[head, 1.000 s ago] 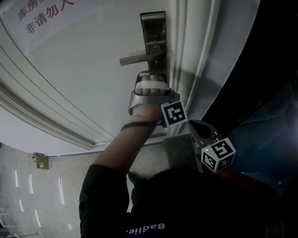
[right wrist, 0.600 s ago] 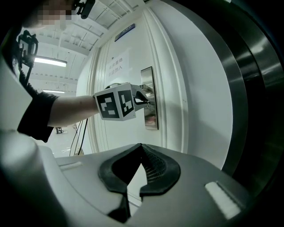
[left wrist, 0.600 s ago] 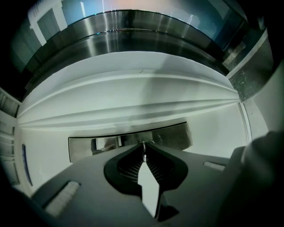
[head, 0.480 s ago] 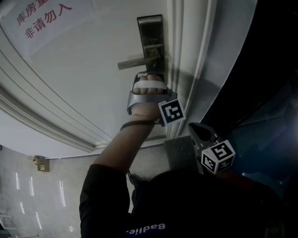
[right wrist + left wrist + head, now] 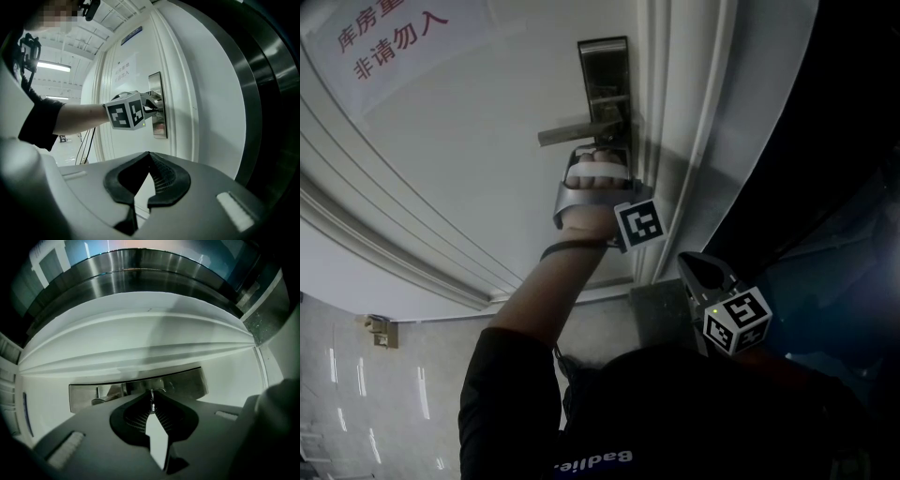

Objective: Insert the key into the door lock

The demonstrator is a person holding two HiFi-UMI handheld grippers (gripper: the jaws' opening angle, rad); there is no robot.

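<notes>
Key at the lock, not visibly seated

The left gripper (image 5: 151, 394) pinches a thin silver metal key (image 5: 152, 403), its tip at the brushed steel lock plate (image 5: 187, 383). Pushing home seems left. The right gripper (image 5: 149, 155) is closed, empty.

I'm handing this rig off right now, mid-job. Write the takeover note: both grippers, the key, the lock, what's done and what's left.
Left gripper: shut on the key, pointed at the lock plate, close by the door handle.
Right gripper: shut, empty, held back from the door.
Done: the key is gripped and sits at the lock plate.
Left: the views don't show whether the key tip is in the keyhole. Check the alignment, then push it fully in.
</notes>
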